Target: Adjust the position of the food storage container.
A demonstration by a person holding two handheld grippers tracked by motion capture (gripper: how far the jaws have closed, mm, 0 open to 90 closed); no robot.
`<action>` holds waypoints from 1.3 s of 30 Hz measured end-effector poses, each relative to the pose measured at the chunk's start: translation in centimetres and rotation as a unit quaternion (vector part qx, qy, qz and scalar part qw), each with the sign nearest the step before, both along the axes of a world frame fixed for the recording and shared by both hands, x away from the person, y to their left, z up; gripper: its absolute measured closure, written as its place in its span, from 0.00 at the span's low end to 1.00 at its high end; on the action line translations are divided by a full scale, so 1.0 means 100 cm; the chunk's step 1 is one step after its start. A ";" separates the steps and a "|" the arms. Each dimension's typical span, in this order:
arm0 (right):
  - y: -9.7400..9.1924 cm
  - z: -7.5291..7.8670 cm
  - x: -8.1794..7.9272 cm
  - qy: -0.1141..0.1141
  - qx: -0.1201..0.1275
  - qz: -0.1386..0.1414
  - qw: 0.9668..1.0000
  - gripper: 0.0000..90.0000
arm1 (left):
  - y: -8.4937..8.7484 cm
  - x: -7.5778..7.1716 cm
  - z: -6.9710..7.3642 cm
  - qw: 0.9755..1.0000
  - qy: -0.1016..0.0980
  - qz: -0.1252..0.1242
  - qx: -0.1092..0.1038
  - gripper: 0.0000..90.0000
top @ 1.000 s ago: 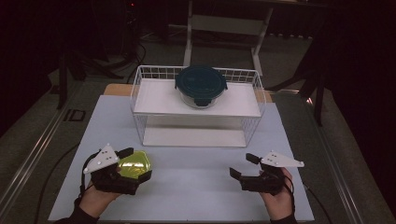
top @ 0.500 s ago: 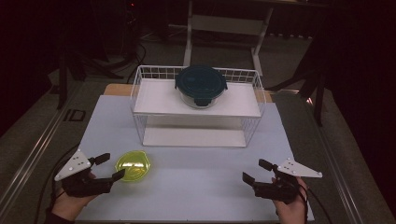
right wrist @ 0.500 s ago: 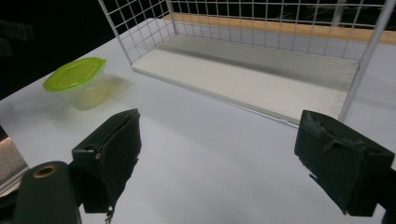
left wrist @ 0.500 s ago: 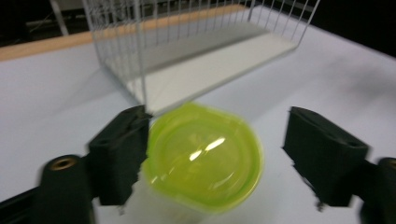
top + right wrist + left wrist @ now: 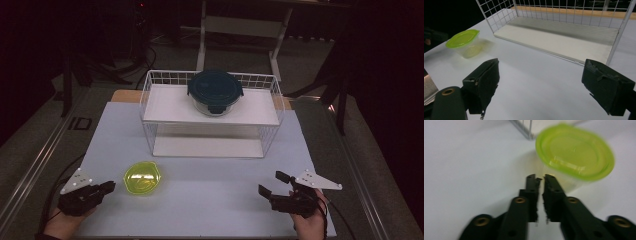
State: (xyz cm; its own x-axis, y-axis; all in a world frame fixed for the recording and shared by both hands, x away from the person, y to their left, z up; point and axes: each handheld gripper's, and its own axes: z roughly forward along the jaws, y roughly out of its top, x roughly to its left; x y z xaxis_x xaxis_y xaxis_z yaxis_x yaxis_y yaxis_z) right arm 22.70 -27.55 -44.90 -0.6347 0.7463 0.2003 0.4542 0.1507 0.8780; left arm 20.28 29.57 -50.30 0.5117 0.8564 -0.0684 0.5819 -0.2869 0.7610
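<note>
1. Item: small clear container with green lid (image 5: 142, 177), standing upright on the white table (image 5: 210, 200), near its front left, well in front of the wire rack (image 5: 212, 115).
2. Left gripper (image 5: 102, 189): jaws have just been closing and now stand nearly together, with nothing between them. In the left gripper view the fingertips (image 5: 533, 180) sit just short of the container's near wall, apart from it or barely touching; the blur leaves that undecided.
3. Right gripper (image 5: 272, 184): jaws stand wide apart, empty, resting low at the front right of the table, well apart from the container, which its view shows far off to the left (image 5: 464, 41).
4. Other stock: round glass bowl with dark teal lid (image 5: 215, 92), on the rack's upper shelf; not in reach of either gripper.
5. Risk, push instead of grasp: with the left jaws together, any forward move likely shoves the light container across the smooth table, or tips it, since the tips meet its wall below the lid.
6. Risk, lid: a nudge under the overhanging green rim could lift or pop the lid.
7. Risk, poor grip: the container looks wider than the present gap; the jaws need reopening before a grasp, else they slide off the wall.
8. Risk, collision: a shoved container could run toward the rack's front leg.
</note>
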 end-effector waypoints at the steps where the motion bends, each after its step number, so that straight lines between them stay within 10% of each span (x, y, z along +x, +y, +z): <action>1: 0.000 0.000 0.000 0.000 0.002 0.000 1.000 0.16 | -0.001 0.000 -0.002 1.000 0.006 -0.004 0.002 0.97; 7: 0.000 0.000 0.000 0.001 0.006 0.002 1.000 0.16 | -0.016 0.007 -0.017 0.999 0.034 -0.020 0.021 0.99; 39: -0.002 -0.003 0.001 0.009 0.012 0.005 1.000 0.16 | -0.077 0.060 -0.023 0.996 0.052 -0.074 0.023 0.99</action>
State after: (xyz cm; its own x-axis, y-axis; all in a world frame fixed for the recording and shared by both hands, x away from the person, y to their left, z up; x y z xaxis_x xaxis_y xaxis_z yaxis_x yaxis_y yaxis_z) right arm 22.78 -27.73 -45.22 -0.6389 0.7346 0.2282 0.4676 0.1353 0.8735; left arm 26.28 21.91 -52.60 0.6251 0.7753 -0.0901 0.6060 -0.4094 0.6820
